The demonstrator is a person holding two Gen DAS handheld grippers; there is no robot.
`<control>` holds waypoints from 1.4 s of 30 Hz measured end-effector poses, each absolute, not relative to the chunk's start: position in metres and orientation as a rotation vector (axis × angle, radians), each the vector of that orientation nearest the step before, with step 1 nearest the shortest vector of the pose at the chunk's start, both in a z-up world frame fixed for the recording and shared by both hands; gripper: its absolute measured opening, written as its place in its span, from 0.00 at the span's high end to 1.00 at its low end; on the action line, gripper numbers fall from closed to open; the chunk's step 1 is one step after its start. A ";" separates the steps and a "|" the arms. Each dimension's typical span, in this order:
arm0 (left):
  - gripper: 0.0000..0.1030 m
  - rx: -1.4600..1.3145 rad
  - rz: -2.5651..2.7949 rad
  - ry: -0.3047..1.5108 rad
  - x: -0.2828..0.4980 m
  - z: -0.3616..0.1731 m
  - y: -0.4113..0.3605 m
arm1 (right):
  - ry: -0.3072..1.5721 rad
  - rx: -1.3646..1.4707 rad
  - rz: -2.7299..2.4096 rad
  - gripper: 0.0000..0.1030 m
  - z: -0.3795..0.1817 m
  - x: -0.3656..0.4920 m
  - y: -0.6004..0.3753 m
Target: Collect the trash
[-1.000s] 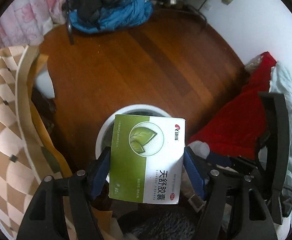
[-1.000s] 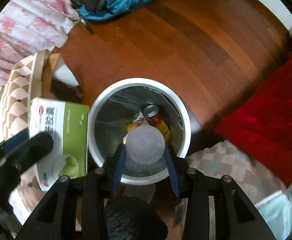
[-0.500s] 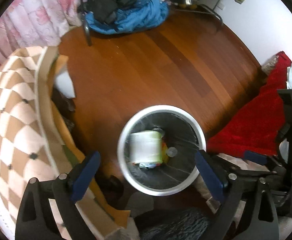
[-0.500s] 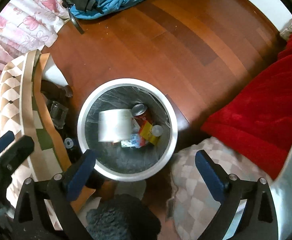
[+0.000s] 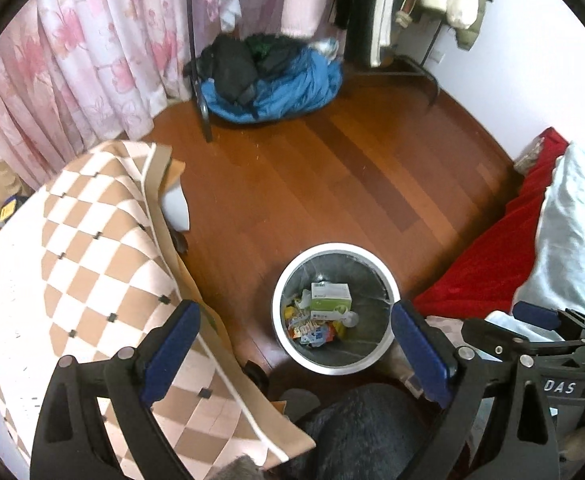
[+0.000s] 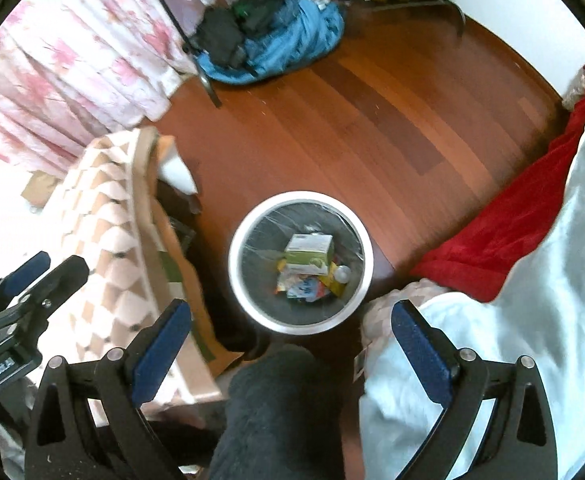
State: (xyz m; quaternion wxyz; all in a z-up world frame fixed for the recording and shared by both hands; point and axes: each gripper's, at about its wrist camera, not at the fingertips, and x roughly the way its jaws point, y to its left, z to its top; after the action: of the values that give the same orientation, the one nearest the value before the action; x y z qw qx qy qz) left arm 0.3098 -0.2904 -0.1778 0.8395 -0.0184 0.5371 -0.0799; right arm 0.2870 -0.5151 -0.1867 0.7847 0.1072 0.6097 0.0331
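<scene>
Both grippers hang above the wooden floor (image 5: 332, 184) with nothing in them: the left gripper (image 5: 292, 344) and right gripper (image 6: 292, 340) have fingers spread wide. The green-and-white medicine box (image 6: 307, 251) lies atop wrappers inside the white-rimmed trash bin (image 6: 236, 280).

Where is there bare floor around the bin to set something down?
The wood floor is bare from the white bin out to the blue bedding pile and the wall. Crowded: the checked blanket hangs close on one side, the red blanket on the other, and the bin holds the green box atop wrappers.
</scene>
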 end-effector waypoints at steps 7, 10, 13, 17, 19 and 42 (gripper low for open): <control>0.06 -0.059 -0.223 1.060 0.273 -0.118 -0.278 | 1.229 0.264 0.150 0.00 -0.118 0.243 -0.510; 0.06 -0.064 -0.254 1.029 0.258 -0.094 -0.277 | 1.201 0.279 0.191 0.00 -0.090 0.224 -0.510; 0.06 -0.091 -0.286 1.017 0.244 -0.075 -0.271 | 1.181 0.299 0.226 0.00 -0.069 0.209 -0.510; 0.06 -0.102 -0.311 0.992 0.228 -0.059 -0.267 | 1.155 0.310 0.261 0.00 -0.047 0.191 -0.509; 0.06 -0.118 -0.327 0.989 0.221 -0.052 -0.265 | 1.151 0.315 0.275 0.00 -0.038 0.183 -0.508; 0.06 -0.133 -0.335 0.961 0.172 -0.033 -0.248 | 1.148 0.216 0.266 0.00 -0.008 0.140 -0.492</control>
State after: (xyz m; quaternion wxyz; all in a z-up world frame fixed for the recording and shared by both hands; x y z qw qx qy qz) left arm 0.1721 -0.2480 -0.0329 0.8713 -0.0636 0.4595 -0.1601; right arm 0.1402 -0.4924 -0.0081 0.8258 0.1015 0.5404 0.1252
